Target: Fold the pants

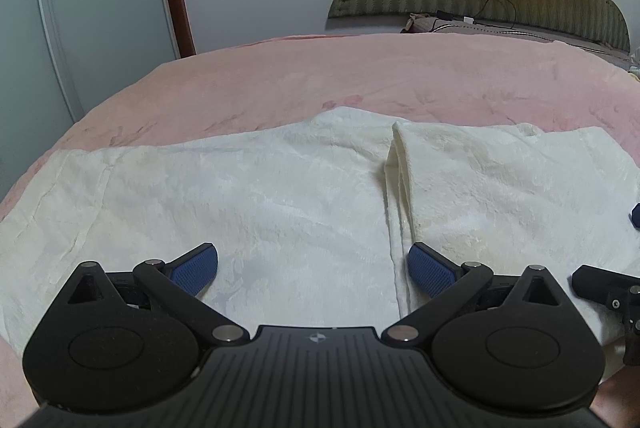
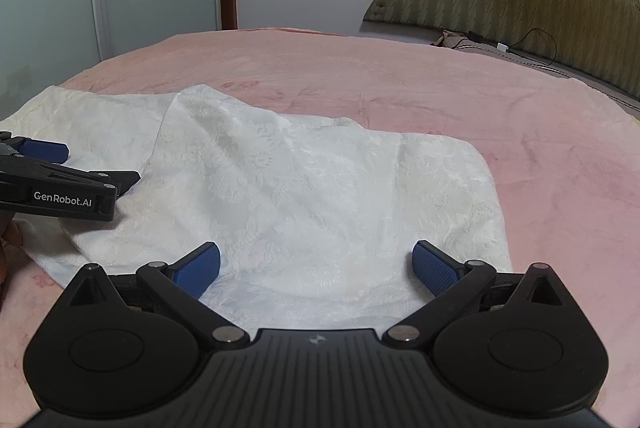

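The cream, textured-fabric pants (image 1: pixel 248 188) lay across the pink fleece blanket (image 1: pixel 360 76) at mid-frame, long axis left to right, folded layer on the right. Left gripper (image 1: pixel 313 268) and right gripper (image 2: pixel 316 266) hovered just above — jaws wide, empty — the right nearer the folded end.

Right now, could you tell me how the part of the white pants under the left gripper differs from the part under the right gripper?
Under the left gripper the white pants lie in a single flat layer; under the right gripper they are doubled over. The left part runs long across the pink blanket; the right part ends in a rounded corner. Both lie untouched beneath open jaws.
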